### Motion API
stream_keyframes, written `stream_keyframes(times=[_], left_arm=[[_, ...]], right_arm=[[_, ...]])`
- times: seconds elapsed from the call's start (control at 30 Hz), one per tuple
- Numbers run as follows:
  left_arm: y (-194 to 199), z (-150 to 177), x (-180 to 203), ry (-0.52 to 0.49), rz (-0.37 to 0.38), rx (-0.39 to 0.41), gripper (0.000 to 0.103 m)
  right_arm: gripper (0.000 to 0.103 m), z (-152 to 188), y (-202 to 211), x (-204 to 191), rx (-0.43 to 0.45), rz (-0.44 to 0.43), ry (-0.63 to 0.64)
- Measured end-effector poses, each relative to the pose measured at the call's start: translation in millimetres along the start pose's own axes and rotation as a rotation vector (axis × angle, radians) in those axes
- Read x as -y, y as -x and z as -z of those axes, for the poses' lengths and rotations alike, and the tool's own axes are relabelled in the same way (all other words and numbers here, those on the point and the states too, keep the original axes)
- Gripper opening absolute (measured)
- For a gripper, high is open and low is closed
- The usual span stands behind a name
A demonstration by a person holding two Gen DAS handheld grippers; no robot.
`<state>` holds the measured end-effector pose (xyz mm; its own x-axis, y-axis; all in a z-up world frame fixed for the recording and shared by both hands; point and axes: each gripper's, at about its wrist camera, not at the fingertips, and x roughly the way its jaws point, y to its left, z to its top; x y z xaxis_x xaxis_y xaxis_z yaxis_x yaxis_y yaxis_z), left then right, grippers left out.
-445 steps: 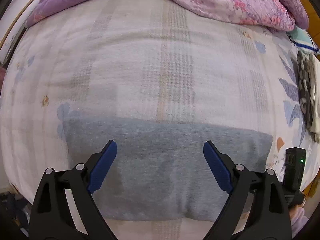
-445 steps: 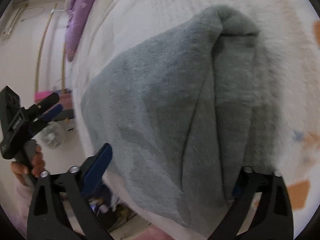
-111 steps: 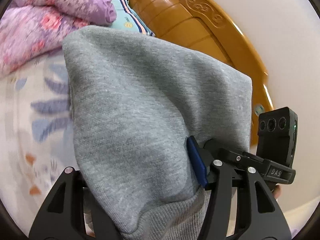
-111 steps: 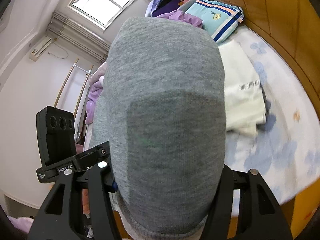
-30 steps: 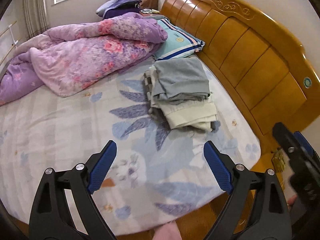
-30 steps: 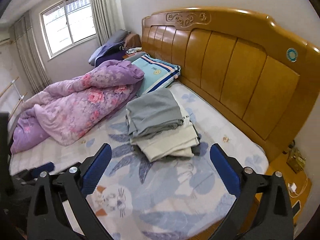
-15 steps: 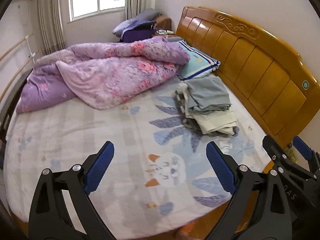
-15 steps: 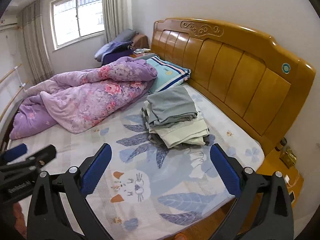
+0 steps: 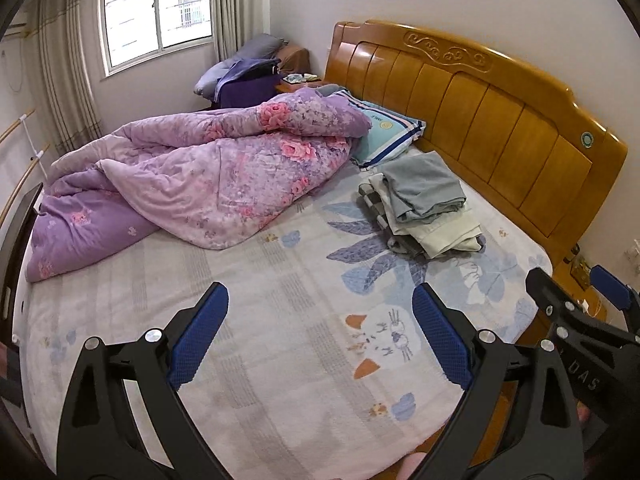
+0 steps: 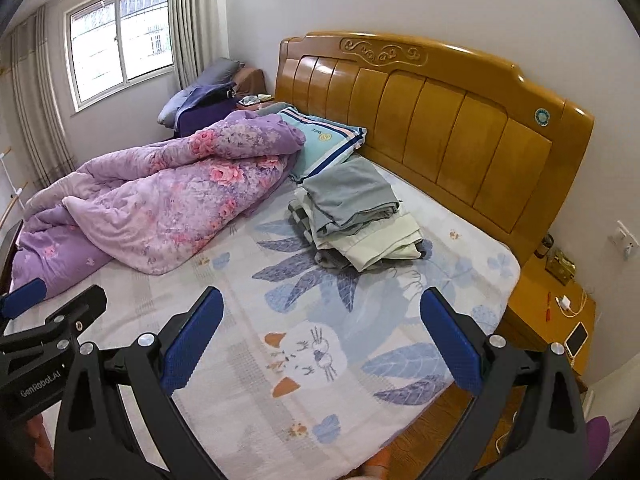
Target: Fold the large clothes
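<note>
A folded grey garment lies on top of a pile of folded clothes near the wooden headboard; the garment shows in the right wrist view too, on the same pile. My left gripper is open and empty, held well back above the bed's near side. My right gripper is open and empty, also far from the pile. The right gripper shows at the left view's right edge, and the left gripper at the right view's left edge.
A crumpled purple floral quilt covers the far left of the bed. A striped teal pillow leans by the headboard. The patterned sheet spreads in front. A nightstand with a phone and charger stands at right.
Both grippers let go of the grey garment, which now lies on the pile. In the last second both have pulled back and up from the bed, so more of the room shows.
</note>
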<state>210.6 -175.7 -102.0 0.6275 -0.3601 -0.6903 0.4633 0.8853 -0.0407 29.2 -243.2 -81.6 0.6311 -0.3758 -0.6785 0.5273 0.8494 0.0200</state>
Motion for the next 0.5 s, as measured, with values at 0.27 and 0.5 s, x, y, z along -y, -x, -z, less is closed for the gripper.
stream_keyframes(times=[0.27, 0.5], left_arm=[[7.7, 0.2, -16.4, -0.01, 0.007, 0.006, 0.094], [0.1, 0.0, -9.8, -0.007, 0.027, 0.0, 0.094]], right_arm=[[0.095, 9.4, 8.2, -15.6, 0.021, -0.007, 0.004], [0.095, 7.2, -4.6, -13.3, 0.0, 0.014, 0.007]])
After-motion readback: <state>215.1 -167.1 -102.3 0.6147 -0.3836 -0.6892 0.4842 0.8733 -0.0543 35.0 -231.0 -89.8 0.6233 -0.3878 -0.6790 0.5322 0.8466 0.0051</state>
